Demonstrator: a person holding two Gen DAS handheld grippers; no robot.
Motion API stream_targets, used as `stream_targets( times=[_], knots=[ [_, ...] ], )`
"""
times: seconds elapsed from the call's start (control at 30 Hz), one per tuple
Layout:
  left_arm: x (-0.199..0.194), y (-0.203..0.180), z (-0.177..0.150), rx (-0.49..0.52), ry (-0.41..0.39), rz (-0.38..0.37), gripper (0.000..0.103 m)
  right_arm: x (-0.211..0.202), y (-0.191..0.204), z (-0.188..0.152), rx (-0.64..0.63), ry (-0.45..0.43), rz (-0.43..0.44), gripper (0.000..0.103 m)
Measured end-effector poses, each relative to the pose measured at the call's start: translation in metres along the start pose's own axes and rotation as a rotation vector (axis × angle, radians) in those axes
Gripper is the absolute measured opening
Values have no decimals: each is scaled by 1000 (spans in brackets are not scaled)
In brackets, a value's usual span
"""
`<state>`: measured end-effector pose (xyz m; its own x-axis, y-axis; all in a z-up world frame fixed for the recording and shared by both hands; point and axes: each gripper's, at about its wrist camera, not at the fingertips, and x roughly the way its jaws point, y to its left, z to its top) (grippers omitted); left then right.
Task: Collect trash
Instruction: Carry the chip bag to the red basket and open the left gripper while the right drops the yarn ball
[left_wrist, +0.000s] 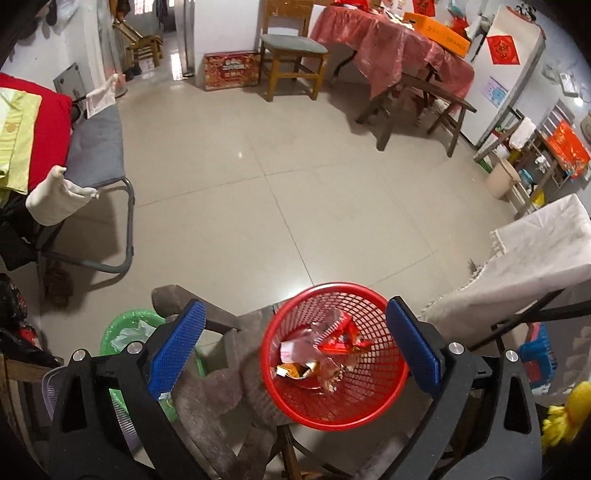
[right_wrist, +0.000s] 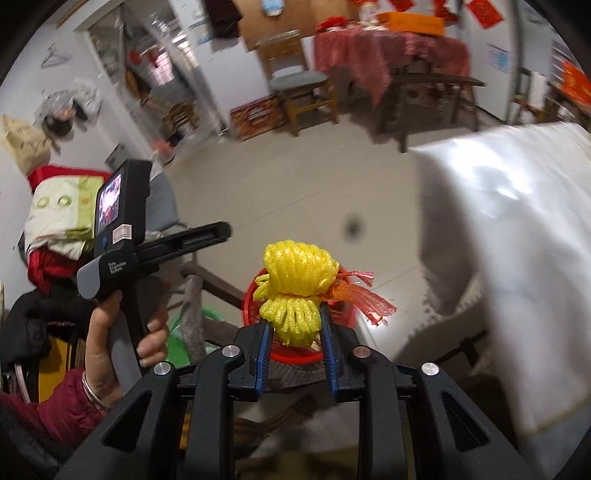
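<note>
Our right gripper (right_wrist: 295, 332) clamps a yellow foam-net bundle (right_wrist: 297, 291) just above the round red plastic mesh basket (left_wrist: 334, 373) — wrappers already inside. Our left gripper (left_wrist: 295, 347) hangs wide apart over that basket, empty.

My right gripper (right_wrist: 295, 332) is clamped on a yellow foam net (right_wrist: 297, 291) with red mesh (right_wrist: 360, 297) trailing right, above the red basket (right_wrist: 251, 295). My left hand (right_wrist: 122, 332) grips the other handle.
</note>
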<state>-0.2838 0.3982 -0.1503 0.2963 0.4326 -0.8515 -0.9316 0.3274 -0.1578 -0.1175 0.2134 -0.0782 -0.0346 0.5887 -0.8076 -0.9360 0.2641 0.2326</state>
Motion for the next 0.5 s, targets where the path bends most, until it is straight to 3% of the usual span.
stream_targets(
  times=[0.03, 0.07, 0.13, 0.4, 0.5],
  knots=[
    [3, -2, 1, -7, 2, -1, 95, 6, 4, 6, -16, 5, 2, 30],
    [4, -2, 1, -14, 7, -4, 95, 13, 10, 11, -32, 9, 6, 42],
    [8, -1, 1, -25, 24, -14, 95, 21, 16, 19, -49, 4, -6, 50],
    [10, -4, -1, -17, 37, -25, 95, 11, 3, 18, -31, 1, -19, 51],
    [9, -7, -1, -10, 33, -22, 95, 5, -2, 16, -14, -19, -37, 57]
  ],
)
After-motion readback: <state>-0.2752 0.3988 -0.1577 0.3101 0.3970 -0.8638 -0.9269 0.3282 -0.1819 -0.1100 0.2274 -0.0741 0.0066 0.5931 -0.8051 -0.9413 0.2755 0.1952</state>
